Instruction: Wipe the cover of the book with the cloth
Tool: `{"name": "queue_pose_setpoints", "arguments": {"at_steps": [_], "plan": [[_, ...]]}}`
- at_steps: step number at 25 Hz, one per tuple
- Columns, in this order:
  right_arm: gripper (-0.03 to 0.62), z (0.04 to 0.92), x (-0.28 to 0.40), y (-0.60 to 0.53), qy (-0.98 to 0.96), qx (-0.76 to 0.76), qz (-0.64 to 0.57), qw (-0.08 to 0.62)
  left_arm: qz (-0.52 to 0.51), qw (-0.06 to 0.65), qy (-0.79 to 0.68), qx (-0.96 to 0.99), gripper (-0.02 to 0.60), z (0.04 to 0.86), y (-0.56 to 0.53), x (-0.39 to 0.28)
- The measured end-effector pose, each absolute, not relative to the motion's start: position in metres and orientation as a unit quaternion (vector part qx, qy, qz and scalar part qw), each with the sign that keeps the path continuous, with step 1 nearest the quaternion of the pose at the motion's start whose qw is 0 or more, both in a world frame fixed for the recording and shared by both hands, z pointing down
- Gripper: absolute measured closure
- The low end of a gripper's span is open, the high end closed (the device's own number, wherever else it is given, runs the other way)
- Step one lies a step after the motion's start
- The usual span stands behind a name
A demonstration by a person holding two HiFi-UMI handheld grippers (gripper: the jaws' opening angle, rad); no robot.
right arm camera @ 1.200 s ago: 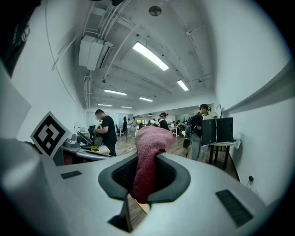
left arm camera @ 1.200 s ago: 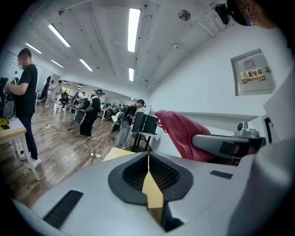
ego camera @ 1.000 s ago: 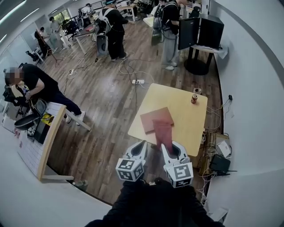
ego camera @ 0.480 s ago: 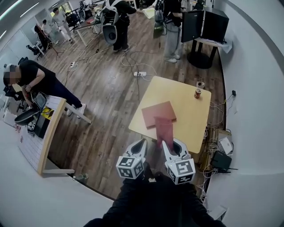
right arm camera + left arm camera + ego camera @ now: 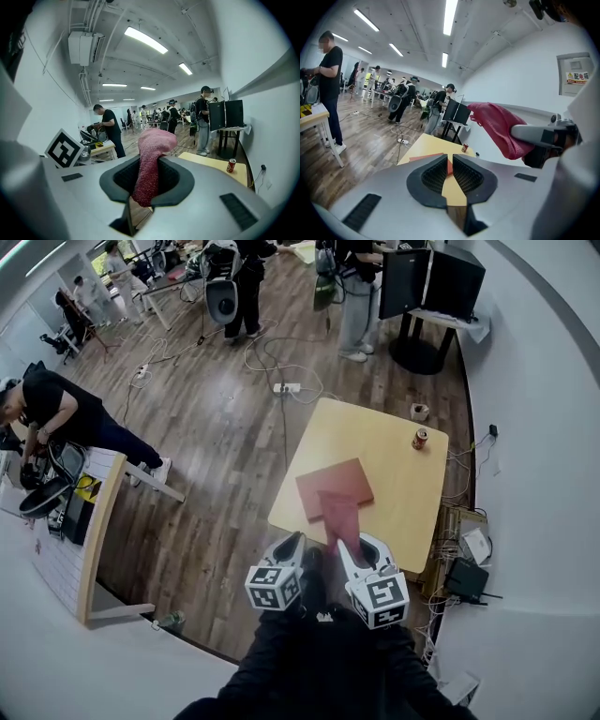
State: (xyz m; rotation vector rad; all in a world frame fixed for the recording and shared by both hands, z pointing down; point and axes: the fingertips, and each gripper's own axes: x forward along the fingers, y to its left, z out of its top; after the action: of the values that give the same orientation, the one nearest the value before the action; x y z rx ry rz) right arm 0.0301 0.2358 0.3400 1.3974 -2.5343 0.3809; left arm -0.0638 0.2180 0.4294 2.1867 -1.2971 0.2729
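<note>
- Right gripper is clenched on the cloth: pink fabric is pinched between the jaws, and a bunched end stands up past them.
- Left gripper has its jaws drawn almost together with nothing between them. Only the table and a sliver of the book show through the slit.
- From the head view, both grippers hang off the near edge of the table, out over the wooden floor and close in to the person's body.
- The book lies flat on the table near that edge, reddish cover up and bare. A can stands well apart at the far corner.
- The cloth crosses the book's near corner in the head view, but I judge it to be in the air, not on the cover. The gripper views look out level across the room, not down at the table.
- So this reads as the approach: cloth in hand, wiping not yet begun.
- Next move calls for bringing the right gripper forward and down until the loose cloth lies on the cover, then sweeping across it.
- The book may slide under the stroke, so the empty left gripper could steady an edge.
</note>
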Motion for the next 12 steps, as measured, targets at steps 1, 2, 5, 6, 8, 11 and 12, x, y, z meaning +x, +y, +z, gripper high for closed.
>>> {"name": "queue_pose_setpoints", "arguments": {"at_steps": [1, 2, 5, 6, 8, 11, 12], "plan": [[0.513, 0.343, 0.031, 0.225, -0.861, 0.478, 0.132, 0.113, 0.104, 0.294, -0.482, 0.818, 0.543, 0.435, 0.207, -0.062], [0.513, 0.346, 0.032, 0.213, -0.859, 0.479, 0.136, 0.116, 0.106, 0.302, -0.479, 0.817, 0.543, 0.441, 0.196, -0.061], [0.513, 0.356, 0.028, 0.180, -0.855, 0.480, 0.149, 0.128, 0.115, 0.324, -0.472, 0.812, 0.543, 0.459, 0.168, -0.065], [0.513, 0.360, 0.026, 0.169, -0.854, 0.480, 0.152, 0.132, 0.119, 0.330, -0.469, 0.810, 0.543, 0.466, 0.159, -0.067], [0.513, 0.369, 0.022, 0.145, -0.850, 0.482, 0.161, 0.140, 0.132, 0.344, -0.464, 0.805, 0.543, 0.483, 0.142, -0.072], [0.513, 0.387, 0.020, 0.113, -0.839, 0.490, 0.179, 0.152, 0.153, 0.371, -0.459, 0.793, 0.543, 0.514, 0.120, -0.080], [0.513, 0.395, 0.020, 0.103, -0.836, 0.493, 0.185, 0.157, 0.160, 0.379, -0.457, 0.788, 0.543, 0.526, 0.114, -0.083]]}}
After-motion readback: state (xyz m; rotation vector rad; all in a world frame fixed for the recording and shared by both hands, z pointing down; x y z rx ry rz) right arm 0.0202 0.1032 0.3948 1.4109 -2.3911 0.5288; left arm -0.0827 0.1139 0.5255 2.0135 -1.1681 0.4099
